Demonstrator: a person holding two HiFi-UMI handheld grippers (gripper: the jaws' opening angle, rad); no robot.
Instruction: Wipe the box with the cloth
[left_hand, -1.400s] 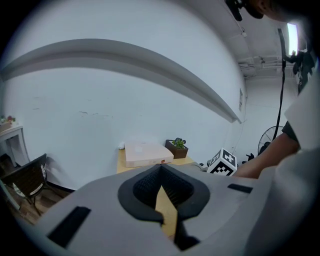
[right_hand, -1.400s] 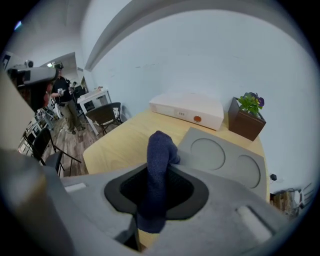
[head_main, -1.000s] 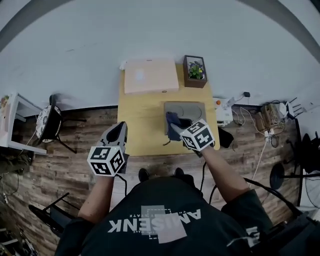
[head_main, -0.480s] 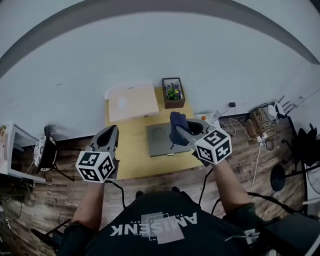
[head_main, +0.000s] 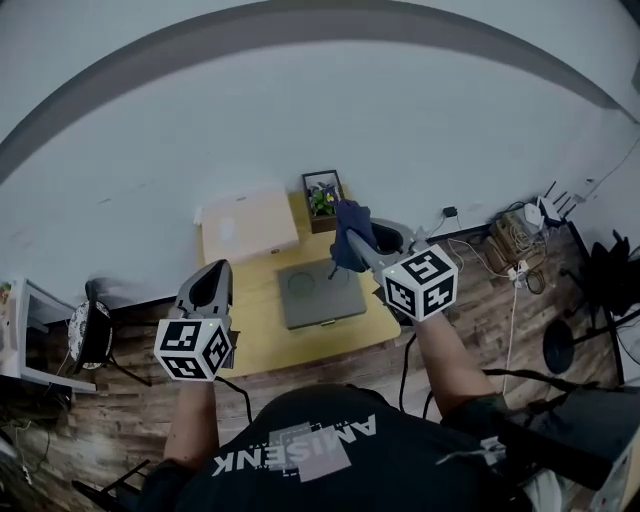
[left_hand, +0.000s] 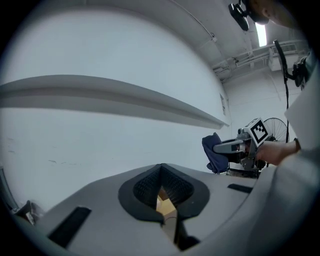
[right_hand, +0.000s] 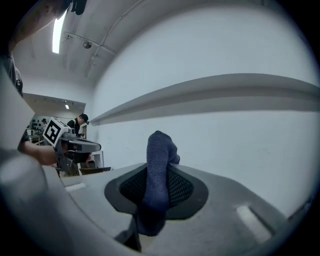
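My right gripper (right_hand: 156, 200) pinches the soft, dark blue knit cloth (right_hand: 159, 155), bunched upright. My left gripper's (left_hand: 162, 200) ribbed fingers meet, empty. The flat grey box (head_main: 320, 293) lies below both.

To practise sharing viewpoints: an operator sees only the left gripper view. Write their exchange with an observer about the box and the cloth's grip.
Operator: I see a cloth held up at my view's right, but no box.
Observer: In the head view a grey box lies flat on the yellow table.
Operator: Is the cloth pinched properly?
Observer: In the right gripper view, the right gripper is shut on it; the cloth pokes up past the jaws.
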